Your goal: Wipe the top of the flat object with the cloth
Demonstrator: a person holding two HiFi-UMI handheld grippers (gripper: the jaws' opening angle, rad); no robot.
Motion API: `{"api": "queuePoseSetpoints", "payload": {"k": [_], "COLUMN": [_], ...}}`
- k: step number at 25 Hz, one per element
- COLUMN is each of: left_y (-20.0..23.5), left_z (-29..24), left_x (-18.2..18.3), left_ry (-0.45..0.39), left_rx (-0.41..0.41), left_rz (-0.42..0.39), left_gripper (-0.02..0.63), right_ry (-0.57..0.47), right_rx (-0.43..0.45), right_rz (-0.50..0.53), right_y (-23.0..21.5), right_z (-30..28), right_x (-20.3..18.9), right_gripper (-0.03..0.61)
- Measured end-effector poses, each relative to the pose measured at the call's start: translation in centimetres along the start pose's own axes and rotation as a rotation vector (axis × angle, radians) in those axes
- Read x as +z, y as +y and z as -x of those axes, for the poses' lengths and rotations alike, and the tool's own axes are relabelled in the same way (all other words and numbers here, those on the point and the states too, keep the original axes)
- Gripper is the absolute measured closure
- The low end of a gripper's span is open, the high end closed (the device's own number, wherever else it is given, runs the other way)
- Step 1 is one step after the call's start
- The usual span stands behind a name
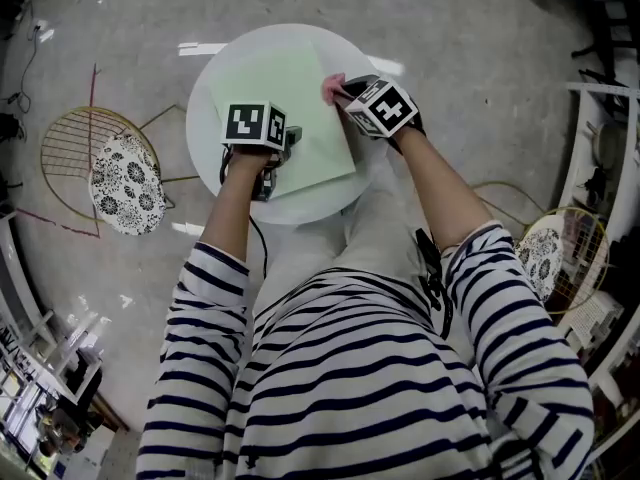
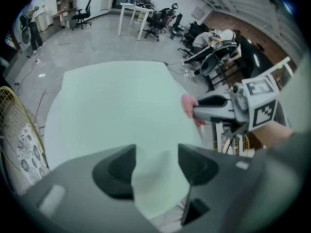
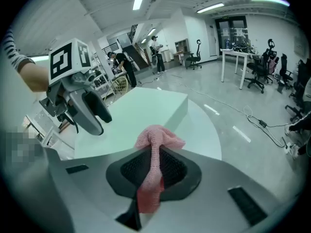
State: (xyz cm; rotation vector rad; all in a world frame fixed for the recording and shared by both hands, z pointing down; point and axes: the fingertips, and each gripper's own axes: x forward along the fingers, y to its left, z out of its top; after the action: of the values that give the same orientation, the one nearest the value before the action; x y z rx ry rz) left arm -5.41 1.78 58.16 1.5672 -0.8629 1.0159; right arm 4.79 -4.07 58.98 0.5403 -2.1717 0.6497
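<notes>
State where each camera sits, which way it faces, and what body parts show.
Head view: on the person's head, facing steeply down at the table and green board; striped sleeves, both forearms show.
Left gripper view: on the left tongs, facing across the board to the right tongs; right wrist shows.
Right gripper view: on the right tongs, shut on the cloth, facing the left tongs; left wrist shows.
Both gripper views show the board.
</notes>
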Motion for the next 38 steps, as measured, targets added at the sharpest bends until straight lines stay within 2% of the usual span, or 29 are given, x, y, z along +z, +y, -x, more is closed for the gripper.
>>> {"api": "queuePoseSetpoints", "payload": {"k": [8,15,21,28,30,34,38], "left_y": [0.4,0.6,0.4,0.4,0.4,0.2,0.5], "left_z": [0.1,0.1,0.0,0.1,0.1,0.1,0.2], "left_x": [0.0,0.2,0.5,0.6,0.6,0.5,0.4], "left_ry": [-0.021,-0.045,-0.052,-0.044,-0.045,-0.049,-0.048], "left_rx": [0.034,0.056,0.086,0.105,0.105,0.111,0.149], "left_rz": [0.002,0.007,0.001,-0.014,-0.015,-0.039,-0.098], "left_gripper": [0.362,0.362,0.362,0.362,0.362,0.362,0.362], "right_ry": [0.041,0.035,0.084,0.173,0.169,0.181,0.141], "right_rx": [0.053,0.095,0.134,0.250,0.232,0.141,0.029], "right_rz": [0.025,-0.077,-0.085,-0.084,-0.112,-0.143,-0.185], "right_y": [4.0,7.6,11.4,17.0,17.6,17.0,14.3], "right_z": [1.8,2.9,3.9,4.9,4.2,2.9,2.8], "right_x": [-4.2,-8.1,-10.7,-13.1,-13.1,-13.3,-12.7], "right_gripper": [0.534,0.534,0.534,0.534,0.532,0.534,0.534]}}
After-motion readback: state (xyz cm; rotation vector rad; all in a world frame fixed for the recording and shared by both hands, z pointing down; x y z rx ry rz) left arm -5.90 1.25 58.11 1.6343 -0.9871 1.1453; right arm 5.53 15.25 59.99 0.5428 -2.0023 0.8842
